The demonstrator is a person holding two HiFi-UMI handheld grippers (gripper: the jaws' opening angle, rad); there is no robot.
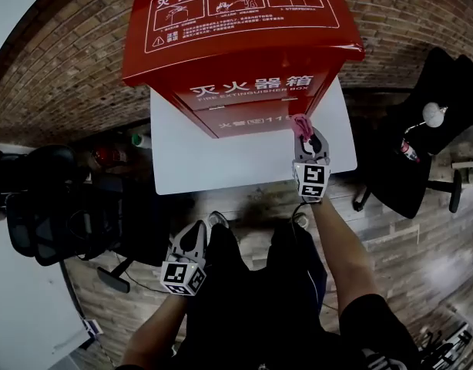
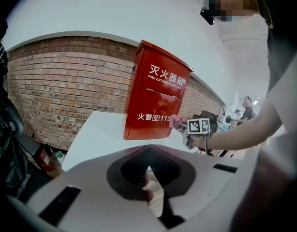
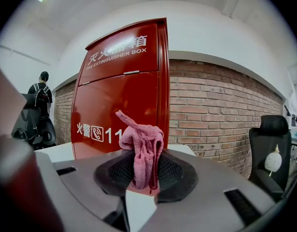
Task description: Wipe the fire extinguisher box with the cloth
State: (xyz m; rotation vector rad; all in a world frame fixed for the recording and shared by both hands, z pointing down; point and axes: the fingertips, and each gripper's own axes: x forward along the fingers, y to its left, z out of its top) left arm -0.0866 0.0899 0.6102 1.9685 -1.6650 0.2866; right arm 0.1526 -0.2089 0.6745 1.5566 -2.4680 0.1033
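Observation:
A tall red fire extinguisher box (image 1: 244,48) stands on a white table (image 1: 182,156) against a brick wall. My right gripper (image 1: 306,138) is shut on a bunched pink cloth (image 3: 142,151), held close to the lower right of the box's front face (image 3: 124,110); the pink cloth (image 1: 301,124) shows at the jaw tips. My left gripper (image 1: 195,237) hangs low by the person's legs, away from the table, jaws together with nothing between them (image 2: 149,180). The left gripper view shows the box (image 2: 155,98) and the right gripper (image 2: 182,127) from afar.
Black office chairs stand at the right (image 1: 429,129) and left (image 1: 59,206). A small red extinguisher (image 1: 112,156) and a green-capped bottle (image 1: 139,139) sit by the wall under the table's left side. A person (image 3: 39,100) stands in the background.

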